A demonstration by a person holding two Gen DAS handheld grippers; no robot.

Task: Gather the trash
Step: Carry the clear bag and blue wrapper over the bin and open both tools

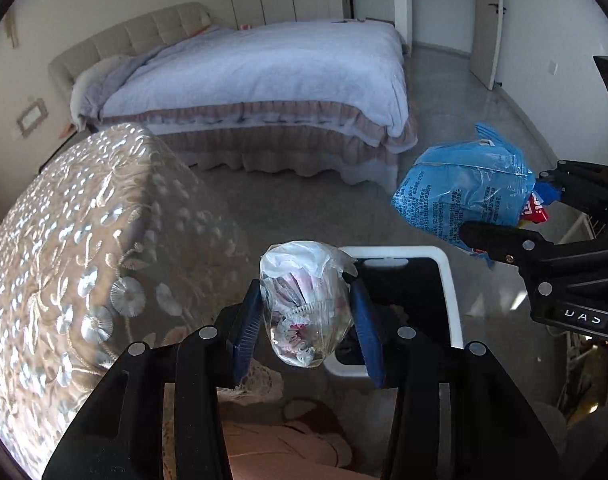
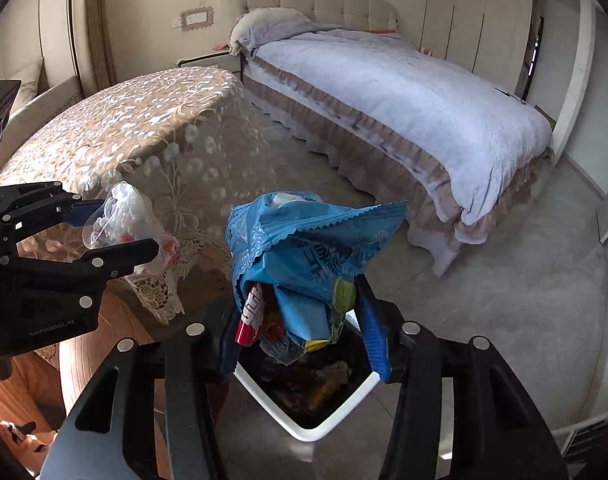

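Blue wrapper (image 2: 304, 248) clamped in my right gripper (image 2: 299, 320); clear bag (image 1: 306, 308) clamped in my left gripper (image 1: 308, 320); both above white bin (image 2: 304, 428), contents apparently wrappers.

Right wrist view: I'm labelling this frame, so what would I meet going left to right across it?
left gripper holding the clear plastic bag → lace-covered table → right gripper holding the blue snack bag above the white bin → bed
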